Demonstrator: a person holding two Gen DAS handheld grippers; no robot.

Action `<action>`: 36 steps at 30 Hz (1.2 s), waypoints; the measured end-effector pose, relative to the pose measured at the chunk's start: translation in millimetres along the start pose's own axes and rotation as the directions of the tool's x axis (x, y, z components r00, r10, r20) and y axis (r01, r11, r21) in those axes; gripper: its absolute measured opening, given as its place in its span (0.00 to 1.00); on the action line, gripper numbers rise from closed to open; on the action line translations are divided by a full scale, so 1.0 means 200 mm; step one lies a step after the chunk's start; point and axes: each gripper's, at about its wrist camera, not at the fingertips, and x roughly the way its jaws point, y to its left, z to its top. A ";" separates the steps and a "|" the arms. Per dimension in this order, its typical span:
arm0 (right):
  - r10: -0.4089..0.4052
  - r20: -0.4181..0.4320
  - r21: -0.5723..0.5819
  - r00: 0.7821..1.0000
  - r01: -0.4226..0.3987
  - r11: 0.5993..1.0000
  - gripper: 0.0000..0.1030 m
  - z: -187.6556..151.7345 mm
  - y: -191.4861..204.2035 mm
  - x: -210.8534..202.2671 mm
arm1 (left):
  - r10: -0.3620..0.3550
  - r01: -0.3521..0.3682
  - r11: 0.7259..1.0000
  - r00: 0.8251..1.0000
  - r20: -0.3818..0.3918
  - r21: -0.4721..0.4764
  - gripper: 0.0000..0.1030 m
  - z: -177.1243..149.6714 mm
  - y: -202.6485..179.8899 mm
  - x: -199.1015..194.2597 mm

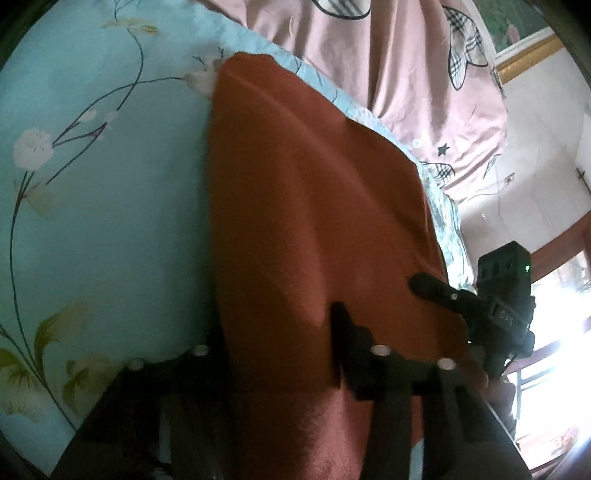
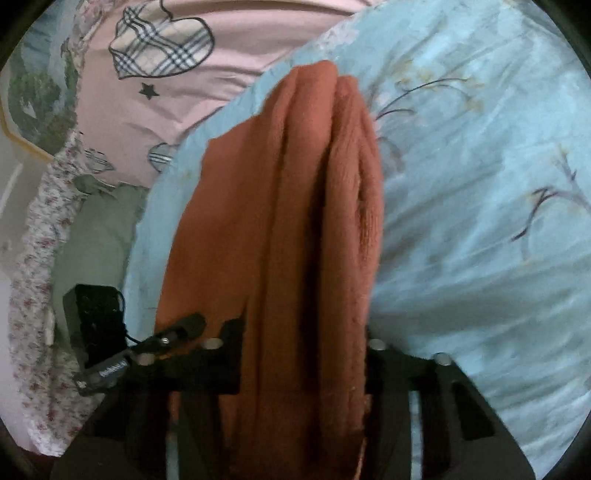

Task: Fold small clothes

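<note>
A rust-orange garment [image 1: 314, 206] hangs lifted over the light blue floral bed sheet [image 1: 103, 184]. My left gripper [image 1: 277, 354] is shut on its near edge, the cloth passing between the black fingers [image 1: 343, 339]. In the right wrist view the same garment [image 2: 295, 221] hangs in long vertical folds, and my right gripper [image 2: 303, 354] is shut on it. The right gripper [image 1: 480, 302] shows at the garment's right edge in the left wrist view. The left gripper [image 2: 147, 343] shows at the cloth's left edge in the right wrist view.
A pink quilt [image 1: 388, 66] with plaid hearts and stars lies bunched at the far side of the bed. A framed picture [image 1: 517, 33] hangs on the wall. A bright window [image 1: 554, 332] is at the right. A flowered sheet [image 2: 33, 258] edges the bed.
</note>
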 end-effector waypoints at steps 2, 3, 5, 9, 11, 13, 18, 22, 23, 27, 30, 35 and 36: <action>0.040 0.007 -0.010 0.999 -0.040 0.999 0.29 -0.05 0.06 -0.01 | -0.004 0.003 1.000 1.000 0.017 0.018 0.27 -0.01 -0.02 -0.04; 0.068 0.005 -0.010 0.998 -0.068 0.998 0.28 -0.08 0.10 -0.01 | -0.003 0.002 0.999 0.999 0.033 0.034 0.26 -0.02 -0.03 -0.10; 0.107 -0.005 -0.035 0.994 -0.108 0.994 0.28 -0.16 0.19 0.02 | -0.006 0.003 0.999 0.998 0.060 0.052 0.25 -0.05 -0.05 -0.19; 0.193 -0.017 -0.080 0.981 -0.194 0.978 0.28 -0.32 0.40 0.09 | -0.005 -0.004 0.997 0.992 0.125 0.076 0.25 -0.16 -0.04 -0.50; 0.214 -0.025 -0.122 0.977 -0.215 0.969 0.28 -0.39 0.52 0.13 | 0.019 -0.033 0.996 0.988 0.154 0.087 0.24 -0.23 0.00 -0.68; 0.218 -0.037 -0.155 0.975 -0.221 0.963 0.28 -0.45 0.60 0.17 | 0.037 -0.051 0.996 0.984 0.173 0.078 0.24 -0.30 0.04 -0.81; 0.144 -0.096 -0.143 0.985 -0.157 0.977 0.33 -0.52 0.67 0.36 | 0.095 -0.102 0.994 0.979 0.180 0.030 0.25 -0.42 0.21 -0.99; 0.096 -0.092 -0.118 0.991 -0.107 0.987 0.40 -0.55 0.64 0.37 | 0.156 -0.149 0.986 0.981 0.114 -0.074 0.32 -0.50 0.43 -0.92; 0.081 -0.084 -0.114 0.993 -0.090 0.989 0.45 -0.56 0.64 0.35 | 0.152 -0.141 0.985 0.982 0.113 -0.096 0.35 -0.51 0.45 -0.91; 0.033 -0.021 -0.090 0.999 -0.035 0.995 0.57 -0.55 0.59 0.20 | 0.164 -0.148 0.983 0.973 0.160 -0.104 0.36 -0.56 0.45 -1.00; -0.003 0.064 -0.094 0.998 0.009 0.996 0.57 -0.53 0.56 0.04 | 0.196 -0.182 0.980 0.958 0.208 -0.083 0.34 -0.58 0.42 -1.16; 0.028 0.090 -0.162 0.996 -0.013 0.987 0.52 -0.48 0.68 0.00 | 0.268 -0.263 0.963 0.915 0.303 -0.059 0.34 -0.58 0.39 -1.45; 0.023 0.078 -0.171 0.997 -0.010 0.985 0.47 -0.46 0.70 0.04 | 0.273 -0.269 0.962 0.912 0.307 -0.057 0.34 -0.58 0.38 -1.47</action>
